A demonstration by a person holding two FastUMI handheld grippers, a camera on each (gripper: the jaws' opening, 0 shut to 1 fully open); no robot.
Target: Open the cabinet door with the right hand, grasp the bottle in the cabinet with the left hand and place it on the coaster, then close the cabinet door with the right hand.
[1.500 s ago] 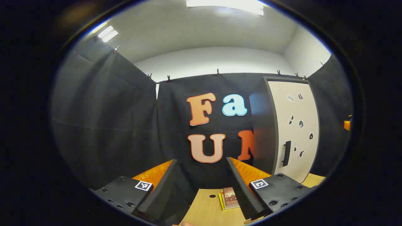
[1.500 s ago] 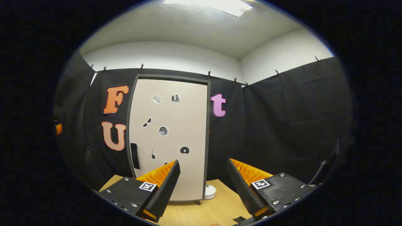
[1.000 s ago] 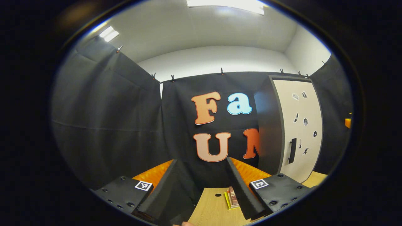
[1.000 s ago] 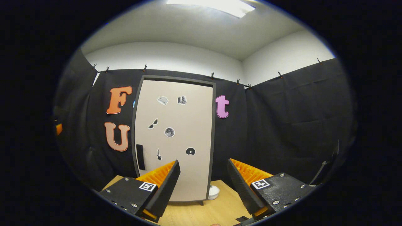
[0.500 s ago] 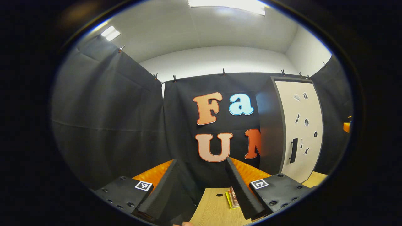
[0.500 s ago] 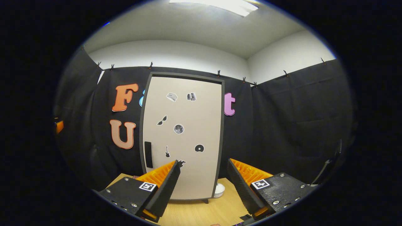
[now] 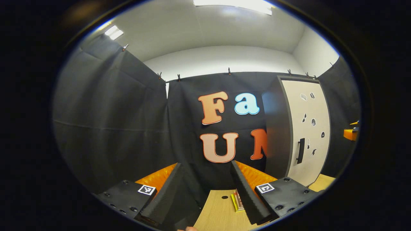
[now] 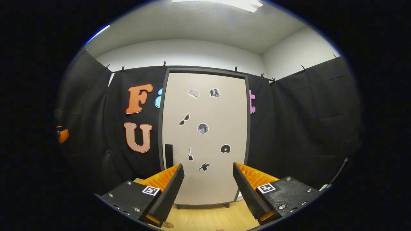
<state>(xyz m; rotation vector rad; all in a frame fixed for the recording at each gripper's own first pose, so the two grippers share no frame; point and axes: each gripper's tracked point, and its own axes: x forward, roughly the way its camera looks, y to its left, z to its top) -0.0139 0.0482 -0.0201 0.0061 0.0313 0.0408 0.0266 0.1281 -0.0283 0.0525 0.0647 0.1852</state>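
Booth w/ black cloth walls, wood table (image 8: 208, 219), cabinet (image 8: 205, 134) standing on it, door shut.

Right gripper (image 8: 207, 189) faces cabinet door straight on, fingers spread w/ nothing between, apart from door; dark handle (image 8: 169, 155) sits at door's lower left edge, just above that gripper's left finger. Left gripper (image 7: 205, 189) is left of cabinet, pointed at cloth wall, fingers also spread & empty. Cabinet (image 7: 297, 134) shows at its right, side panel + door w/ handle (image 7: 301, 150). Small stack of books (image 7: 237, 201) lies on table (image 7: 218, 211) left of cabinet. Bottle can't be seen behind closed door.
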